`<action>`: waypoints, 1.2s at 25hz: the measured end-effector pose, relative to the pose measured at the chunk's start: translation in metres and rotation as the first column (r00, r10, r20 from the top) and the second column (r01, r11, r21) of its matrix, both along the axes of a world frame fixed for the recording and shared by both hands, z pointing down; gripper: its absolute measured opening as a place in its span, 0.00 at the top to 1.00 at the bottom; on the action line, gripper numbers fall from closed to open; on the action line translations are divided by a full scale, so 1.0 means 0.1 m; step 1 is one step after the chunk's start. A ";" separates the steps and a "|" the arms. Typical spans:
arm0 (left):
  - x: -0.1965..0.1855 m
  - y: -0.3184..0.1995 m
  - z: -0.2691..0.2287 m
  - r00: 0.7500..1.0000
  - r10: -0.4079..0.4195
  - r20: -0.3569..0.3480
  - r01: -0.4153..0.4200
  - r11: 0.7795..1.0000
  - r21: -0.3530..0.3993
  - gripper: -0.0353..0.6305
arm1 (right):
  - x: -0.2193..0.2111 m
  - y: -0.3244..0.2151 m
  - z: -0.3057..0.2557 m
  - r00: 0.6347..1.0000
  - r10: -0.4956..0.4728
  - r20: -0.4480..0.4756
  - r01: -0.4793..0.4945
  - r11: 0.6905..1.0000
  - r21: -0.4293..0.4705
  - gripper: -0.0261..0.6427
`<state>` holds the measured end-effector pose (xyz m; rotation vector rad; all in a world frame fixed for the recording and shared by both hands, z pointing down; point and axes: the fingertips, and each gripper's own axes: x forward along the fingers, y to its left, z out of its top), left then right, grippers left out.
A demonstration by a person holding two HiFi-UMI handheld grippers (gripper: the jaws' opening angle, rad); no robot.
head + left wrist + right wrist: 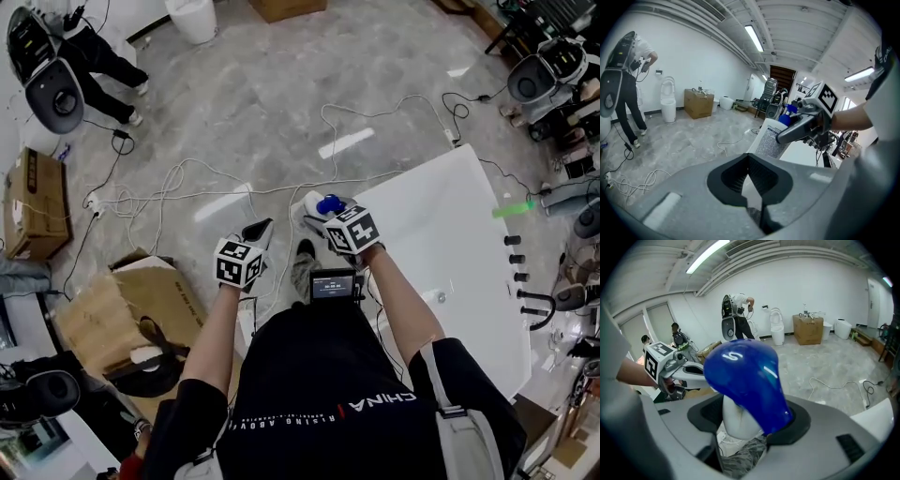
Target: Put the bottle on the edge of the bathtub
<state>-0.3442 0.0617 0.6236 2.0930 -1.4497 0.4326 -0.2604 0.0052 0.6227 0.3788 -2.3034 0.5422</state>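
Right now the bottle [327, 203] is off the floor, clamped in the right gripper [322, 216], just beside the left corner of the white bathtub [450, 234] and not on its rim. Jaws are closed on the white body below the cap, w/ the blue cap sticking out above them. Left gripper [258, 232] hangs just left of it, jaws pinched nearly together w/ nothing between them.

Around: white cables [187, 183] loop over the grey floor on the far side of both grippers, running up to the tub corner. An open cardboard box [141, 300] sits near left, a closed box [33, 202] further left. A 2nd person [94, 56] stands far left, a white bucket [192, 17] at the far wall. Dark tap fittings [514, 265] line the tub's right rim.

Bottle's long axis is tilted, prob. nearer upright than flat: cap end up and toward the holder, base down and away. In the left gripper view the printed label faces left.
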 end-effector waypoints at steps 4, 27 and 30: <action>-0.10 -0.58 -0.07 1.000 0.023 0.003 -0.023 1.000 -0.002 0.93 | -0.12 -0.52 -0.03 1.000 0.014 0.003 -0.014 1.000 -0.008 0.55; 0.13 -3.10 -0.16 0.942 0.334 -0.034 -0.334 0.942 0.006 0.93 | 0.09 -2.71 -0.11 0.950 0.313 0.000 -0.313 0.950 0.001 0.55; 0.24 -3.46 -0.15 0.906 0.421 -0.040 -0.421 0.907 0.007 0.93 | 0.23 -2.99 -0.09 0.915 0.402 -0.013 -0.402 0.915 -0.003 0.55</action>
